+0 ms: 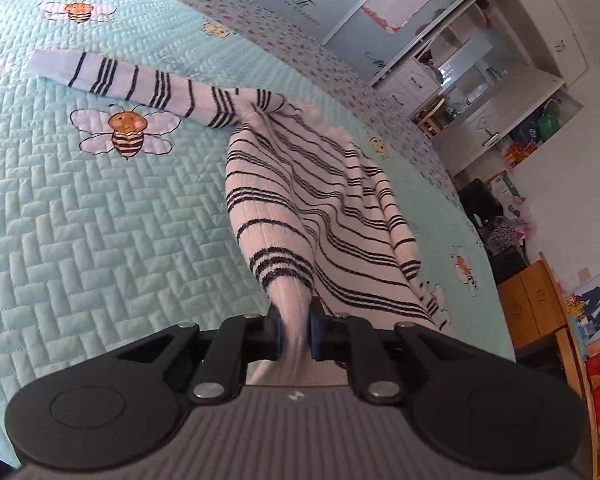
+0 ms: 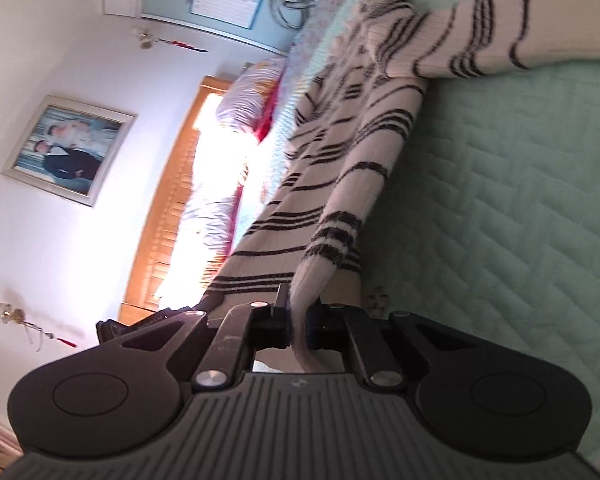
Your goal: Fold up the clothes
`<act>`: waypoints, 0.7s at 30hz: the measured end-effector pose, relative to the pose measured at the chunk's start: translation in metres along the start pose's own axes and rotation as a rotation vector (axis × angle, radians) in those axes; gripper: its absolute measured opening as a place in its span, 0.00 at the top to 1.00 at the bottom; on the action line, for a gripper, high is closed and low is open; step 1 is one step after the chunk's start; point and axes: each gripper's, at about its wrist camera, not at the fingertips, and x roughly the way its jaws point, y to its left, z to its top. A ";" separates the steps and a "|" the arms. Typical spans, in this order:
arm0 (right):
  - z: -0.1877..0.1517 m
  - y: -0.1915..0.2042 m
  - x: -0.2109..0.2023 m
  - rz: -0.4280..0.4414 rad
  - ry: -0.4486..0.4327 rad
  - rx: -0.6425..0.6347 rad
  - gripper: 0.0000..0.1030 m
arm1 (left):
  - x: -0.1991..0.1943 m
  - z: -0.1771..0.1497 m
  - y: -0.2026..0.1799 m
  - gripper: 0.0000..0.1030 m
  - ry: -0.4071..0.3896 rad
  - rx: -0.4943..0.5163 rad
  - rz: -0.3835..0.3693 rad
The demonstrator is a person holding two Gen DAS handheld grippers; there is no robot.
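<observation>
A white knitted sweater with black stripes (image 1: pixel 300 184) is lifted off the pale green quilted bedspread (image 1: pixel 100 220). Its one sleeve (image 1: pixel 132 80) lies stretched out flat on the quilt toward the upper left. My left gripper (image 1: pixel 294 334) is shut on a bunched white edge of the sweater, which hangs taut from the jaws. In the right wrist view the same sweater (image 2: pixel 340 152) drapes away from my right gripper (image 2: pixel 298 330), shut on another white edge. A sleeve (image 2: pixel 500 40) runs across the quilt (image 2: pixel 500 220) at the top right.
Embroidered bees (image 1: pixel 126 130) dot the quilt. Beyond the bed's far edge stand white cabinets and shelves (image 1: pixel 500 92) and a wooden cupboard (image 1: pixel 532 304). The right wrist view shows pillows (image 2: pixel 236 120), a wooden headboard (image 2: pixel 180 184) and a framed picture (image 2: pixel 68 148) on the wall.
</observation>
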 end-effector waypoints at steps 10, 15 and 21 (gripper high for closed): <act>-0.020 -0.052 -0.024 -0.208 0.017 0.130 0.95 | 0.039 -0.020 0.051 0.85 0.104 -0.009 0.289; -0.018 -0.060 -0.032 -0.186 -0.023 0.186 0.87 | 0.045 -0.015 0.058 0.67 0.060 0.010 0.320; -0.024 -0.034 -0.016 -0.240 0.101 0.012 0.70 | 0.031 -0.018 0.052 0.62 0.004 0.028 0.403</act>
